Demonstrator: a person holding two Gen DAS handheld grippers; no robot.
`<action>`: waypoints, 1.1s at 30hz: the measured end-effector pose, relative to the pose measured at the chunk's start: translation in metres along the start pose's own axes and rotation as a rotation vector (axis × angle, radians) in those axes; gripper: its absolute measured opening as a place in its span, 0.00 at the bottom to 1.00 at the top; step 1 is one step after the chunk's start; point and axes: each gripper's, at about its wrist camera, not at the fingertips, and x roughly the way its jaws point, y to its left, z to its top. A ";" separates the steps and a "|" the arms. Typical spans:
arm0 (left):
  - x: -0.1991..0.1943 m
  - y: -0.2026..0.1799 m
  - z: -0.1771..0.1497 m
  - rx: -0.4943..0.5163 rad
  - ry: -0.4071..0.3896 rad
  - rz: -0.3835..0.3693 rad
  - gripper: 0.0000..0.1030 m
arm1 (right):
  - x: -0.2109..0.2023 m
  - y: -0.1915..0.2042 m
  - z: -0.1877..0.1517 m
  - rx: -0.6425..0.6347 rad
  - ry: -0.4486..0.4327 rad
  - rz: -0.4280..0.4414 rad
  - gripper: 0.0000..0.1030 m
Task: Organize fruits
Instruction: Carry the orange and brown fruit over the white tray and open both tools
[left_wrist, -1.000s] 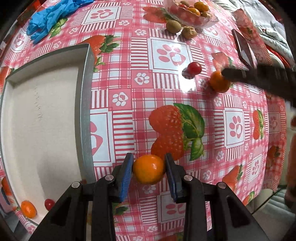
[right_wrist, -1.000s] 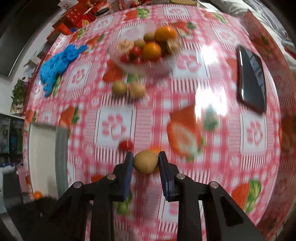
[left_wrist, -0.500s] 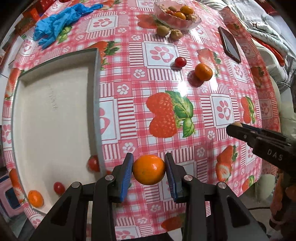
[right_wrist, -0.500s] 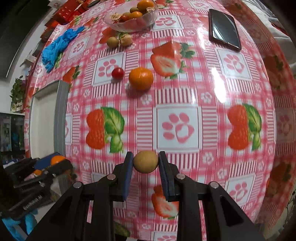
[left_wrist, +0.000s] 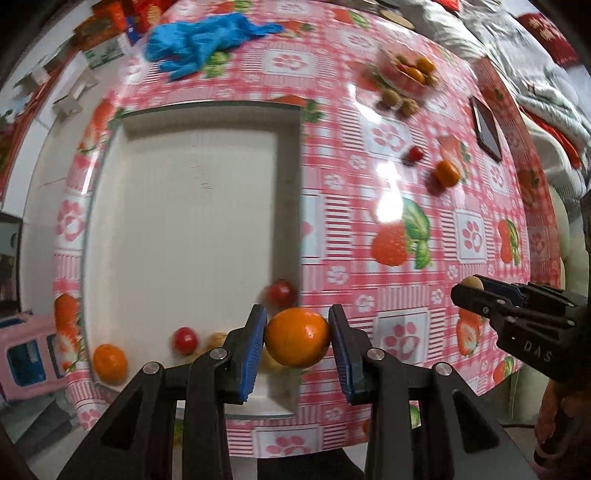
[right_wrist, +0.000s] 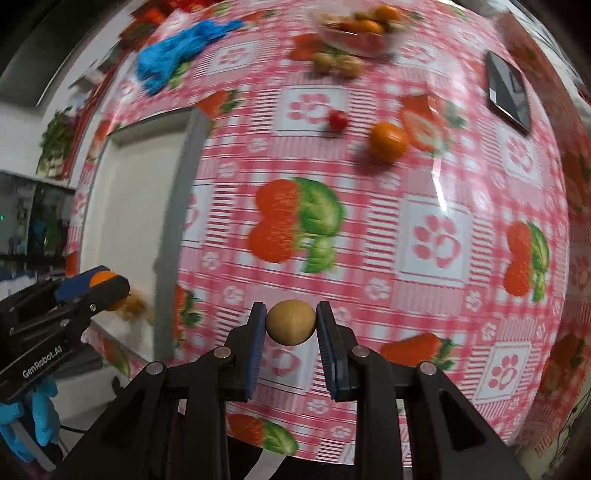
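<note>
Fruits: one orange (left_wrist: 297, 343) is clamped in the left tool (left_wrist: 297, 345); one small brown fruit (right_wrist: 291, 322), perhaps a kiwi, is clamped in the right tool (right_wrist: 291, 323).
Tray: the grey tray (left_wrist: 291, 184) already holds a few small fruits at its near end.
Left tool place: above the near corner of the tray, over its right wall.
Right tool place: above the table (right_wrist: 436, 236), beside the tray and not yet over it.
Step in hand: I judge it as carrying both fruits to the tray.
Next move: bring each fruit over a free part of the tray floor, lower it, then open the pads gently so nothing rolls.
Left on the table: another orange (right_wrist: 388, 142) and a cherry tomato (right_wrist: 338, 120).
</note>
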 end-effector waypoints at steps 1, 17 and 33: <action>-0.002 0.005 -0.001 -0.010 -0.004 0.005 0.35 | 0.000 0.009 0.002 -0.019 -0.001 0.002 0.29; -0.006 0.073 -0.011 -0.103 -0.022 0.067 0.35 | 0.012 0.085 0.024 -0.179 0.016 0.005 0.29; 0.008 0.099 -0.014 -0.117 0.020 0.092 0.35 | 0.036 0.134 0.037 -0.271 0.054 0.020 0.29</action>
